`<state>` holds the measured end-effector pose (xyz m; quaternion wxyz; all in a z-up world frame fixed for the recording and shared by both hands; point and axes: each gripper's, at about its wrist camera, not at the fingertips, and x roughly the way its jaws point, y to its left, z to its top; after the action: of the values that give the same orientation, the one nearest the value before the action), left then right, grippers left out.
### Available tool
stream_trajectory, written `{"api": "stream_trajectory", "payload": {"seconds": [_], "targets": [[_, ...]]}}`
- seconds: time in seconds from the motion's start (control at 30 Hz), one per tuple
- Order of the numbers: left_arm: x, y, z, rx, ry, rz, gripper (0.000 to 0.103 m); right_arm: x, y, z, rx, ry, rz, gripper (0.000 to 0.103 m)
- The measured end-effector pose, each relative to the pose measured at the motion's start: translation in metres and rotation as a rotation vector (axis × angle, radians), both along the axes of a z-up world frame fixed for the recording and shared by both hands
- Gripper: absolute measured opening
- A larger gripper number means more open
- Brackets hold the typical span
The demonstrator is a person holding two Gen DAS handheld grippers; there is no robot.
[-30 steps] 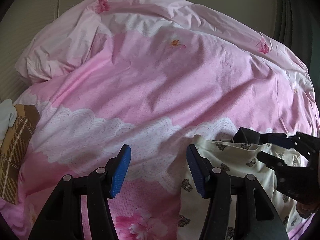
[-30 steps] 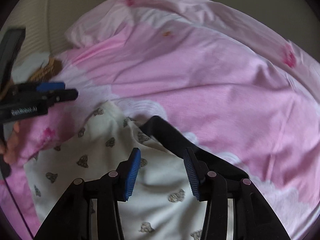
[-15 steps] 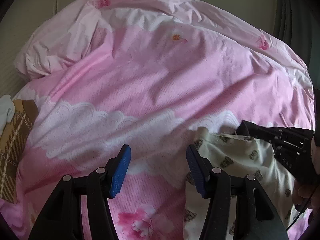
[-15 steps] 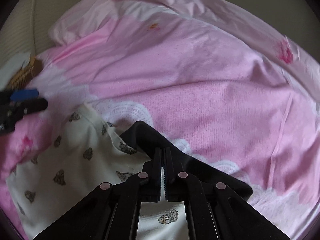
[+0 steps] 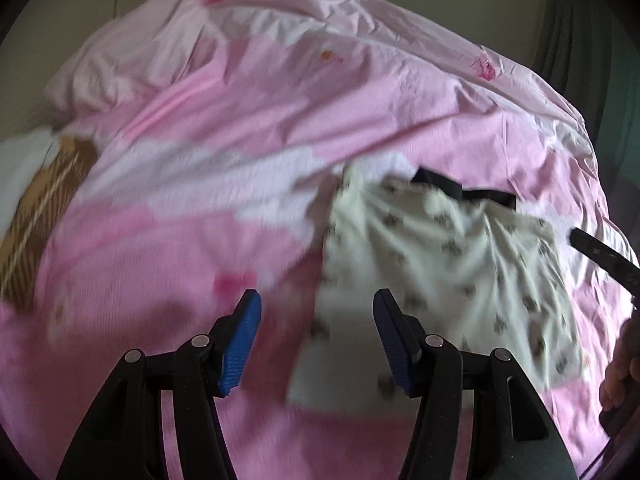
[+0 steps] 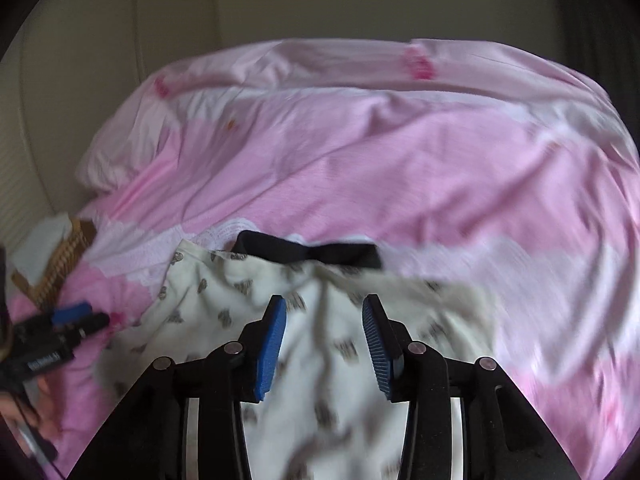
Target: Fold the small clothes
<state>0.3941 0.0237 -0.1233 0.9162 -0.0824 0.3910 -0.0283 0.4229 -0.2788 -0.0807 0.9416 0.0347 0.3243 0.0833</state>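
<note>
Cream printed garment (image 6: 320, 360) with a black waistband (image 6: 308, 250) lies rumpled on the pink bedspread (image 6: 400, 160). Right gripper (image 6: 324, 344) has just been opening, jaws spread above it, nothing pinched. Left gripper (image 5: 316, 344) spread, empty, at its near-left edge. Step: flattening before folding. Next: pinch an edge.

Black grippers, ribbed blue fingers (image 5: 240, 340)

One cream printed garment (image 6: 224, 308) with one black waistband (image 6: 308, 251), one pink bedspread (image 6: 360, 168), two claws (image 6: 324, 320) (image 5: 316, 336).
</note>
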Motion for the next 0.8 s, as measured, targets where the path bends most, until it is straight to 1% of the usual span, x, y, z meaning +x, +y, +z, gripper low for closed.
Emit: {"api": "stream_trajectory", "payload": {"seconds": [0.03,0.1,0.2,0.3,0.4,0.53,0.63,0.73,0.8], "targets": [[-0.010,0.001,-0.004,-0.012,0.008,0.011,0.058,-0.011,-0.006,-0.001,0.016,-0.003,-0.028,0.054],[-0.024,0.002,-0.013,-0.026,0.021,0.030,0.058,-0.037,-0.021,-0.006,0.056,0.000,-0.093,0.057],[-0.042,0.005,-0.030,-0.091,0.050,0.054,0.057,-0.066,-0.037,-0.018,0.120,0.033,-0.159,0.058],[-0.055,0.006,-0.038,-0.130,0.036,0.077,0.057,-0.089,-0.051,-0.033,0.189,0.068,-0.226,0.058],[-0.061,0.002,-0.040,-0.150,0.019,0.086,0.057,-0.107,-0.060,-0.051,0.281,0.114,-0.275,0.058],[-0.061,0.001,-0.040,-0.176,0.013,0.090,0.057,-0.120,-0.067,-0.072,0.355,0.153,-0.322,0.058],[-0.053,-0.001,-0.042,-0.193,0.027,0.076,0.057,-0.122,-0.071,-0.085,0.419,0.184,-0.346,0.058],[-0.042,-0.001,-0.045,-0.204,0.032,0.079,0.057,-0.117,-0.072,-0.096,0.434,0.208,-0.359,0.058],[-0.037,-0.001,-0.046,-0.217,0.029,0.084,0.057,-0.113,-0.074,-0.101,0.463,0.216,-0.368,0.058]]}}
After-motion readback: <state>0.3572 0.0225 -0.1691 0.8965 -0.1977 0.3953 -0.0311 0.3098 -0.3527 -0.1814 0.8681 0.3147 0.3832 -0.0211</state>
